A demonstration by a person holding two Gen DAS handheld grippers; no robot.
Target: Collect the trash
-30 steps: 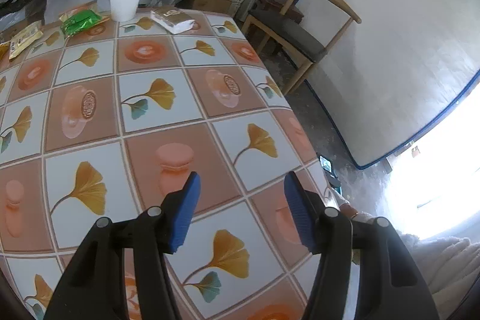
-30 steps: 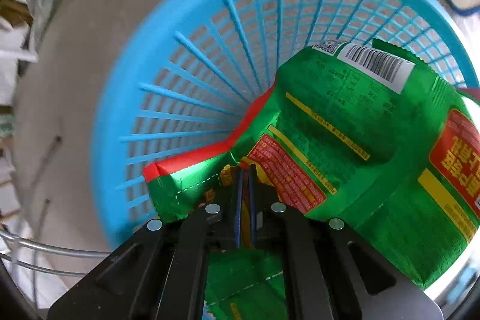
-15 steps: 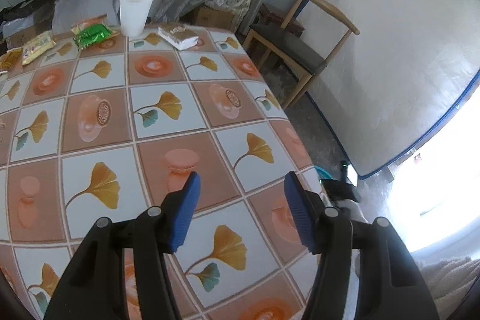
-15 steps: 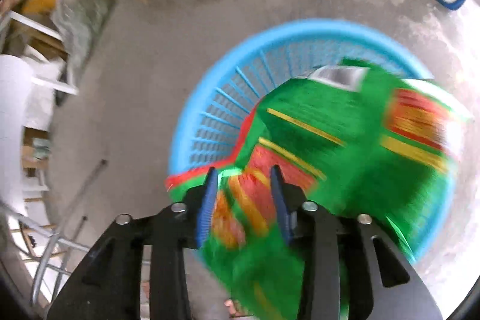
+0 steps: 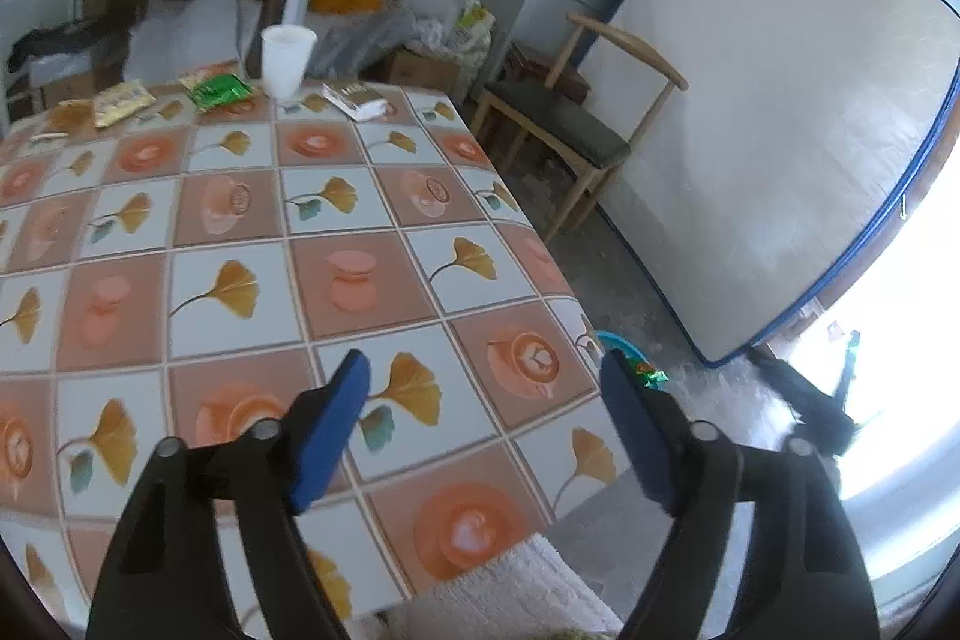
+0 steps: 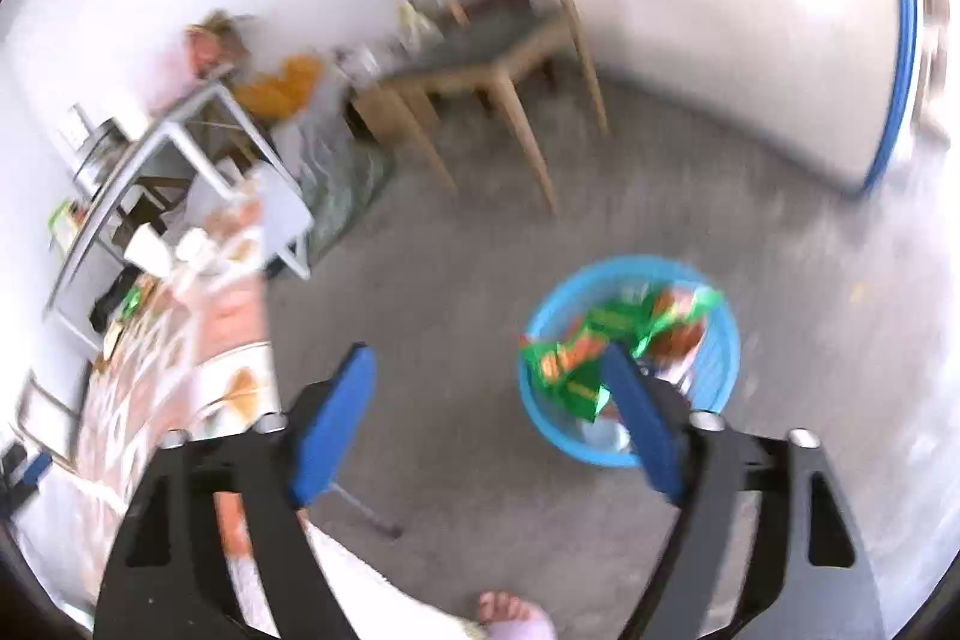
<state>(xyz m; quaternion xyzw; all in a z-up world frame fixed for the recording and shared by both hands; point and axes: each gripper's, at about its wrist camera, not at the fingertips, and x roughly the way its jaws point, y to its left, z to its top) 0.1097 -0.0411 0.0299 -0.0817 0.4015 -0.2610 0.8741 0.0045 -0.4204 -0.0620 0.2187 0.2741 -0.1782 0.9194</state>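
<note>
A blue plastic basket (image 6: 717, 292) stands on the concrete floor with a green snack bag (image 6: 606, 334) lying in it. My right gripper (image 6: 489, 400) is open and empty, raised well above the floor to the left of the basket. My left gripper (image 5: 483, 400) is open and empty over the near right part of the tiled table (image 5: 240, 232). At the table's far edge lie a green wrapper (image 5: 219, 88), a yellow wrapper (image 5: 120, 100), a white paper cup (image 5: 287, 58) and a small white and brown packet (image 5: 355, 100). The basket's rim (image 5: 618, 340) peeks past the table edge.
A wooden chair (image 5: 570, 124) stands by the table's far right corner, also in the right wrist view (image 6: 486, 64). A large white board with blue edging (image 5: 780, 130) leans on the wall. A metal shelf (image 6: 180, 148) and boxes stand behind the table. A foot (image 6: 510, 610) is on the floor below.
My right gripper opened and let go of the green snack bag, which now lies in the basket, then rose high and away. My left gripper lifted and tilted up slightly.
</note>
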